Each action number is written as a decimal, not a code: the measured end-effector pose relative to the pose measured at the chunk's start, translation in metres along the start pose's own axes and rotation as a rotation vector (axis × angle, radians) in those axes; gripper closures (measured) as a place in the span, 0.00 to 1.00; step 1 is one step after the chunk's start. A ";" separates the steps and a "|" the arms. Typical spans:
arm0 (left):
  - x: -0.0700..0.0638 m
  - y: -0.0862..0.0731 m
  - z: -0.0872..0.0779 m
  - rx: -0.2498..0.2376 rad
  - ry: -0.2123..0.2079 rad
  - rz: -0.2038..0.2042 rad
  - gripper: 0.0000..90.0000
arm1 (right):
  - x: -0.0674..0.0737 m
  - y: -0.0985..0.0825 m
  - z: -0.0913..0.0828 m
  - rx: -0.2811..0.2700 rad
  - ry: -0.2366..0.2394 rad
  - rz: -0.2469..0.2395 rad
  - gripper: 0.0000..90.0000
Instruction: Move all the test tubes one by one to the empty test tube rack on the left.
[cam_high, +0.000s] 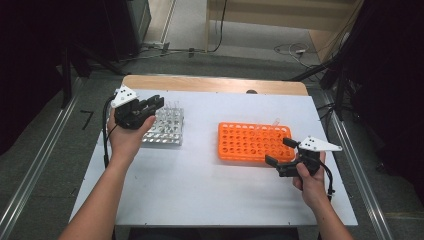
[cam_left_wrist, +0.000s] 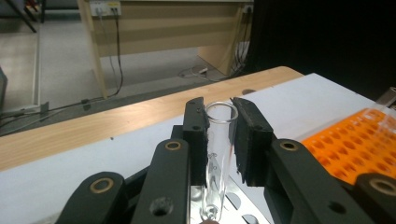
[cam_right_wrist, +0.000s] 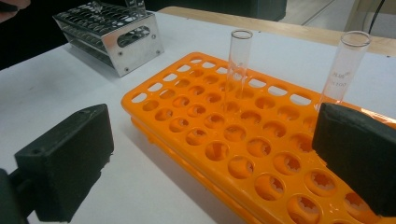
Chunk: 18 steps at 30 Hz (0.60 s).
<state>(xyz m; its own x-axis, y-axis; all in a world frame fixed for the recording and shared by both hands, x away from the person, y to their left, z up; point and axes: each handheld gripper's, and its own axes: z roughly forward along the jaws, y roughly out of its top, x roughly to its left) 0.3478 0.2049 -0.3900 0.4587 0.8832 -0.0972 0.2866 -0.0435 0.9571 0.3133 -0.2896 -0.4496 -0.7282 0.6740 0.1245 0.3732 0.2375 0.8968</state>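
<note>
We see faint print on a tube (cam_right_wrist: 343, 70) in the orange rack (cam_right_wrist: 261, 154), too small to read. Our left gripper (cam_left_wrist: 219, 135) clamps a glass tube (cam_left_wrist: 217, 154) upright, mouth up, above the metal rack (cam_high: 165, 127) far left. Our right gripper (cam_high: 281, 151) gapes empty beside the orange rack; bare table (cam_high: 200, 185) lies near us.
</note>
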 end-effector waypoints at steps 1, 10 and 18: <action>0.002 0.001 0.002 -0.001 0.008 -0.004 0.85 | 0.000 0.000 0.000 0.001 -0.001 0.000 0.00; 0.018 0.005 0.018 -0.007 0.079 -0.041 0.85 | -0.001 -0.001 0.000 -0.003 -0.003 0.003 0.00; 0.026 0.000 0.032 -0.009 0.110 -0.072 0.85 | -0.003 -0.001 -0.001 -0.005 -0.006 0.008 0.00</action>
<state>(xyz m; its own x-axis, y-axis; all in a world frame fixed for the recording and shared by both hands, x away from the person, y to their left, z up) 0.3866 0.2131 -0.4014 0.3421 0.9298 -0.1357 0.3079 0.0255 0.9511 0.3145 -0.2926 -0.4503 -0.7219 0.6798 0.1295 0.3762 0.2285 0.8979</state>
